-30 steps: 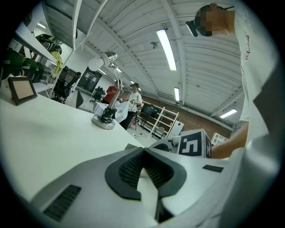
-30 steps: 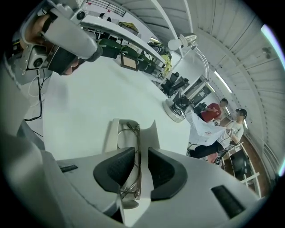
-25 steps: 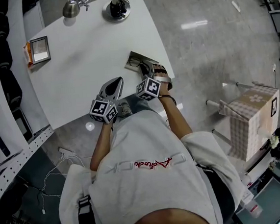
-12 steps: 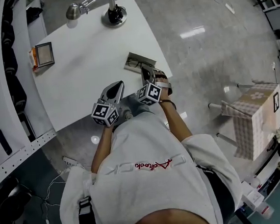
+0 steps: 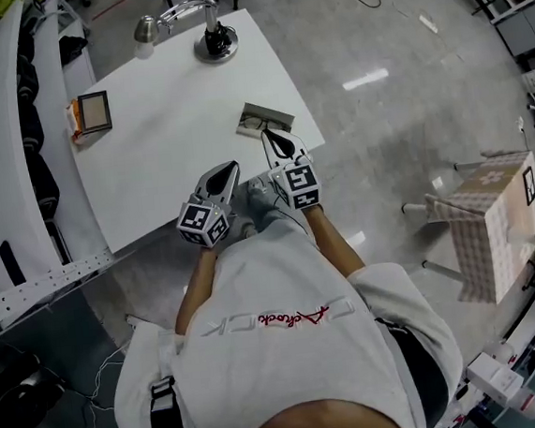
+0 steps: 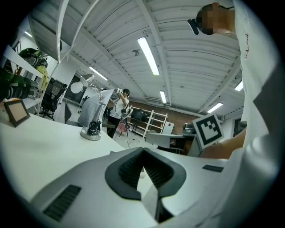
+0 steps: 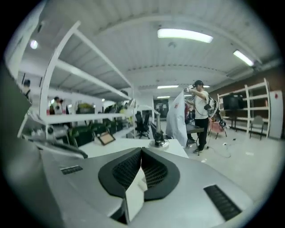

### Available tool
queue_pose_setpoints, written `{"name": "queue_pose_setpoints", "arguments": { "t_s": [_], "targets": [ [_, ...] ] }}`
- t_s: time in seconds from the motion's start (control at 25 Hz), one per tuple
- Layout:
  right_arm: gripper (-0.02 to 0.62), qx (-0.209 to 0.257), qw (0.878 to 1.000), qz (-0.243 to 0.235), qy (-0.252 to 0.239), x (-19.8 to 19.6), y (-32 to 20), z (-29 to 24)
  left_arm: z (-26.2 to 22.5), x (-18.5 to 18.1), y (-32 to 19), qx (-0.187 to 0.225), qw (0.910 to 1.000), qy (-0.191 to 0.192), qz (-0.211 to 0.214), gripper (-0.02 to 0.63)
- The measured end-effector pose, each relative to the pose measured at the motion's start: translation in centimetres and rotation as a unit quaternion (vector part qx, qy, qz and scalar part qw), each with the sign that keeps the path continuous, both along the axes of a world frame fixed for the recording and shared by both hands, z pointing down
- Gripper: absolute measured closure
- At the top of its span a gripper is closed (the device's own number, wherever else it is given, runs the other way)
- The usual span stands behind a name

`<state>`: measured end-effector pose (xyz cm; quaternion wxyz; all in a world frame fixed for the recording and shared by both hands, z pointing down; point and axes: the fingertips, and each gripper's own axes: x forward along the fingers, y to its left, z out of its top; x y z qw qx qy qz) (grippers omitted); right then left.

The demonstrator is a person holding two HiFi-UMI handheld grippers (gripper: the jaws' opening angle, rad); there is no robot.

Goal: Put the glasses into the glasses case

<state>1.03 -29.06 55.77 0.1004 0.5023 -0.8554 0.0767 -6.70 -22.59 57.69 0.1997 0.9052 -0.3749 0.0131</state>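
Observation:
A small grey glasses case (image 5: pixel 266 119) lies open near the right edge of the white table (image 5: pixel 165 124). A dark shape inside it looks like the glasses (image 5: pixel 255 122), too small to make out well. My right gripper (image 5: pixel 265 133) is shut and empty, its tip just short of the case on the near side. My left gripper (image 5: pixel 232 167) is shut too, holding nothing, over the table's near edge to the left of the case. In the left gripper view the left gripper (image 6: pixel 143 150) has its jaws closed together, as has the right gripper (image 7: pixel 141 149) in the right gripper view.
A desk lamp (image 5: pixel 216 42) stands at the table's far end and a small picture frame (image 5: pixel 96 111) at its left side. White shelving (image 5: pixel 1 187) runs along the left. A checkered box (image 5: pixel 490 225) sits on the floor to the right. A person (image 7: pixel 200 116) stands in the background.
My right gripper has drawn back from the case toward the body. The left gripper has hardly moved. The head camera has shifted, so the table sits lower in view.

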Motion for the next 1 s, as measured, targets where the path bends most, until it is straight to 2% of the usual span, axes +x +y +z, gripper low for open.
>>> {"name": "queue_pose_setpoints", "arguments": {
  "t_s": [0.08,0.2,0.36,0.6,0.76,1.0],
  "targets": [
    [0.591,0.024,0.997,0.006,-0.075,0.2,0.8,-2.3,-0.4,-0.2,0.4,0.004,1.0000,0.001,-0.001,0.581],
    [0.591,0.043,0.993,0.010,-0.109,0.5,2.3,-3.6,-0.9,-0.2,1.1,0.015,0.9999,0.005,0.003,0.580],
    [0.591,0.051,0.995,0.002,-0.082,0.1,4.7,-3.1,-1.4,0.1,2.3,0.022,0.9997,0.001,0.008,0.581],
    [0.592,0.066,0.995,-0.074,-0.026,-3.0,9.0,-3.5,-1.8,0.4,4.3,0.028,0.9995,-0.002,0.013,0.580],
    [0.592,0.065,0.994,-0.082,-0.030,-3.8,11.6,-3.5,-1.4,0.4,6.6,0.019,0.9997,0.003,0.013,0.581],
    [0.592,0.068,0.994,-0.074,-0.035,-3.0,13.6,-3.7,-1.5,0.1,8.3,0.022,0.9997,0.006,0.001,0.581]
  ]
}}
